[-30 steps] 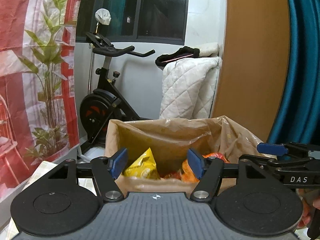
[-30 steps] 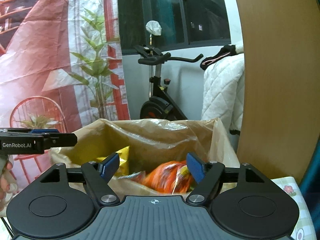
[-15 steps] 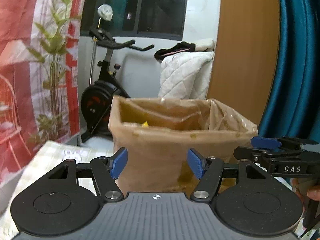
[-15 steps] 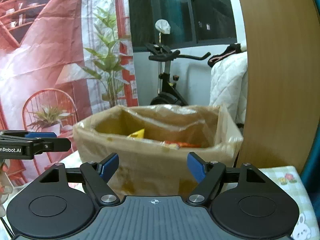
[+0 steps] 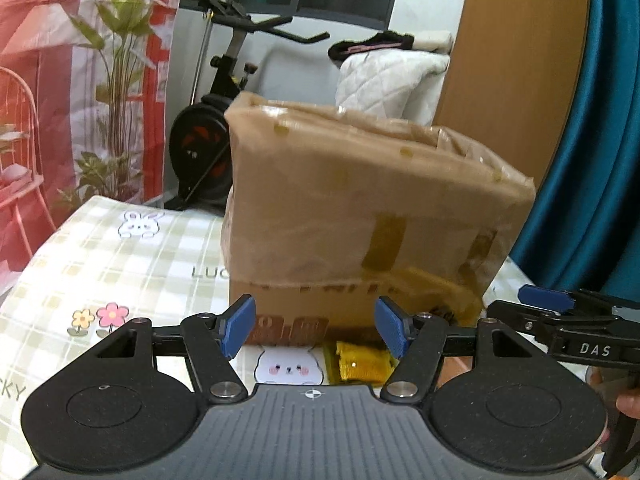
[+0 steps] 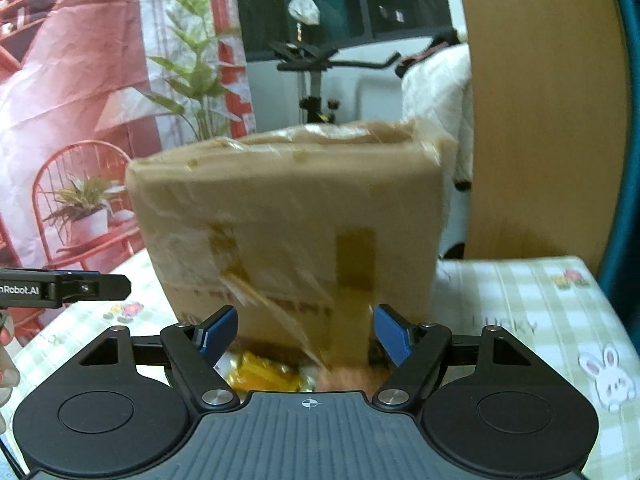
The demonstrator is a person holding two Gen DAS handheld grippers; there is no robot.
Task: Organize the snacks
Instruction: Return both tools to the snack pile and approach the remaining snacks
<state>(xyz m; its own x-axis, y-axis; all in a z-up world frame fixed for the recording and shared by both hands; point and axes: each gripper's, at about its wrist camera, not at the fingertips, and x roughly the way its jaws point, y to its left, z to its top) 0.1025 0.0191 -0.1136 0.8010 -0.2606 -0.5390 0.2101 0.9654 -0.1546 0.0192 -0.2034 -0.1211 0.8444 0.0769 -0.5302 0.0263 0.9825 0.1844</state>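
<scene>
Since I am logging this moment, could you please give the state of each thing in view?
Cardboard box: upright on the tablecloth, wrapped in taped plastic.
Yellow snack packet: lying on the tablecloth before the box.
Left gripper: open, empty.
Right gripper: open, empty.

Each handheld tool is matte black plastic with a ribbed grey-black front deck that carries a small white crosshair mark at its centre. On the left gripper (image 5: 313, 328), 2 round black housings with shallow circular recesses flank the deck, and angled link arms run forward from silver pivot screws to blue pads (image 5: 237, 325). Triangular cut-outs pierce the outer arms. The right gripper (image 6: 306, 333) has the same build: 2 discs, silver screws, dark blue fingertips (image 6: 393, 334). Seen from the other camera, its side bears white "DAS" lettering, while the left tool's side reads "nRobot.AI". Fingertips of a hand (image 5: 628, 398) show at the frame edge.
</scene>
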